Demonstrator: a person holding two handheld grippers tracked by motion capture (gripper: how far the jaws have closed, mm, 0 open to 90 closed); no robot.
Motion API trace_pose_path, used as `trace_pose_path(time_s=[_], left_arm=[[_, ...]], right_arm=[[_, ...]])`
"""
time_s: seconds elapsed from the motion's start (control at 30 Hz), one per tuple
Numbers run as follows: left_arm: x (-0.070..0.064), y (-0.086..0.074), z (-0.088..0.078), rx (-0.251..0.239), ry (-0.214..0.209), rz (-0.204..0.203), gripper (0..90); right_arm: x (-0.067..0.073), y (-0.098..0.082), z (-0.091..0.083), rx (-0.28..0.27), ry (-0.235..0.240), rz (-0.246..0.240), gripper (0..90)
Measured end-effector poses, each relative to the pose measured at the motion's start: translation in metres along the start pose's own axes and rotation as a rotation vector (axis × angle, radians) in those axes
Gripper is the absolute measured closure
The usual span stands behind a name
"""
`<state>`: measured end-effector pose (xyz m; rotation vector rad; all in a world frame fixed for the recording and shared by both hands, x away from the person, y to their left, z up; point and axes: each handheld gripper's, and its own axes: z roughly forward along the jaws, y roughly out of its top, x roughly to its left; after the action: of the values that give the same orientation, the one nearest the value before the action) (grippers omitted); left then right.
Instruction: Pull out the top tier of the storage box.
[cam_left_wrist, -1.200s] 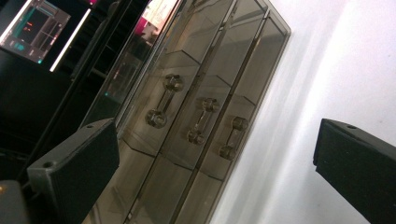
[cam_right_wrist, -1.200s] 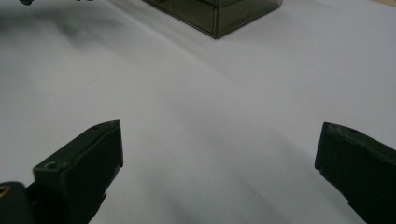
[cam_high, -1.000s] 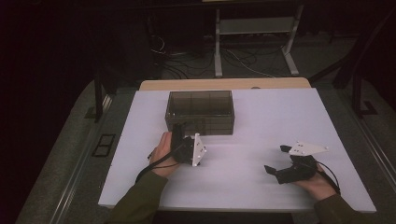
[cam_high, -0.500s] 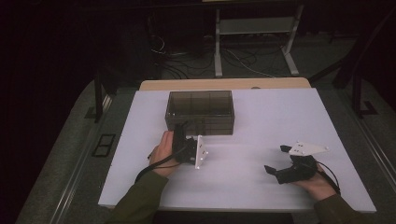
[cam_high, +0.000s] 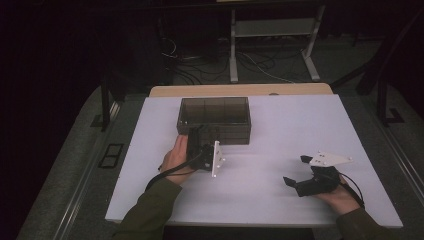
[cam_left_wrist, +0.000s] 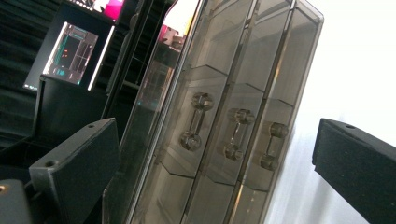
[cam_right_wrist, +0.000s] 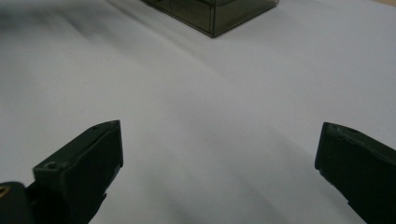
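A smoky see-through drawer box (cam_high: 215, 116) stands at the back middle of the white table (cam_high: 280, 130). Its front shows three drawers, each with a bar handle (cam_left_wrist: 196, 121). My left gripper (cam_high: 200, 136) is rolled on its side right at the box's front left, open, with nothing between its jaws. In the left gripper view the drawer box (cam_left_wrist: 233, 93) stands close ahead between the open jaws of the left gripper (cam_left_wrist: 215, 140). My right gripper (cam_high: 296, 170) rests open at the table's front right, holding nothing. The right gripper (cam_right_wrist: 219, 149) points across bare table toward the box corner (cam_right_wrist: 215, 16).
A wooden strip (cam_high: 240, 90) borders the table's far edge. Beyond it stand a white metal frame (cam_high: 272, 35) and loose cables (cam_high: 200, 65) on the dark floor. A lit monitor (cam_left_wrist: 70, 51) shows behind the box in the left gripper view.
My left gripper has edged forward, closer to the drawer fronts. The right gripper has stayed where it was.
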<state>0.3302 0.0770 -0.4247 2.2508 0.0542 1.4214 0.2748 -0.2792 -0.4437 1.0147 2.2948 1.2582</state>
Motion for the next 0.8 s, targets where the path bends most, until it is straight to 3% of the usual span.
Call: trace_pose_path(time_s=[0.4,0.5,0.6,0.8], left_arm=[[-0.0015,-0.0014,0.0050,0.018,0.055,0.026,6.0],[-0.0019,-0.0017,0.0053,0.019,0.061,0.036,6.8],[-0.0017,-0.0025,0.0044,0.012,0.062,0.038,14.5],[-0.0022,-0.0024,0.0040,0.012,0.074,0.052,16.9]], right_arm=[[0.0001,-0.0002,0.0000,0.003,-0.001,-0.001,0.5],[0.0003,-0.0003,0.0004,0.003,0.000,-0.002,0.5],[0.0002,-0.0003,0.0007,0.003,-0.001,-0.004,0.5],[0.0002,-0.0003,0.0009,0.002,-0.001,-0.007,0.6]])
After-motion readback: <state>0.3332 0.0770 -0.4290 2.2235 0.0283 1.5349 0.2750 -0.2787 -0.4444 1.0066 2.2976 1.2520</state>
